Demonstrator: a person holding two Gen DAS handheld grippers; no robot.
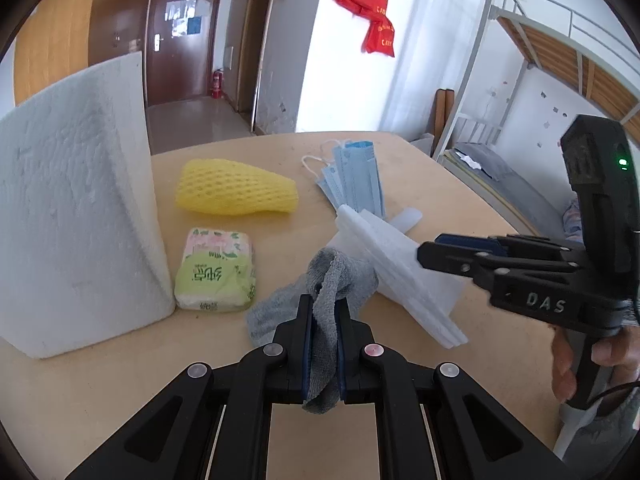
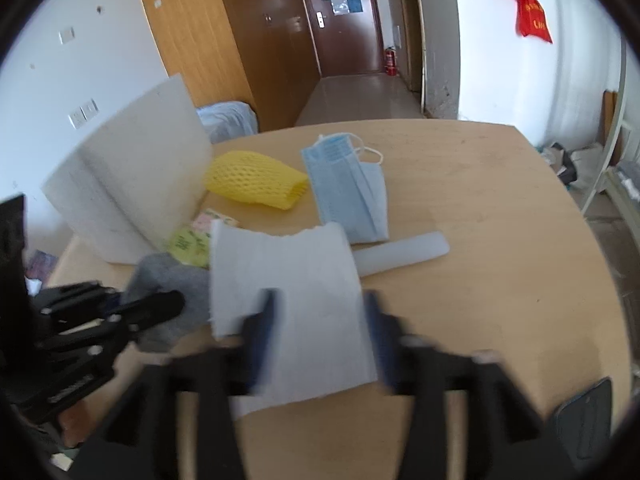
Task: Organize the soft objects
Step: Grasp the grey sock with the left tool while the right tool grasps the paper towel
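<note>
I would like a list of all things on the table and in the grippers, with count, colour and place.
foam block: one, white, upright at table's left
net sleeve: one, yellow, beside the block
tissue pack: one, green and pink, in front of the sleeve
face masks: a few, blue, far middle
foam sheet: one, white, between the open right fingers
tube: one, whitish, behind the sheet
sock: one, grey, gripped
left hand-held gripper: black, shut on sock
right hand-held gripper: black, open
</note>
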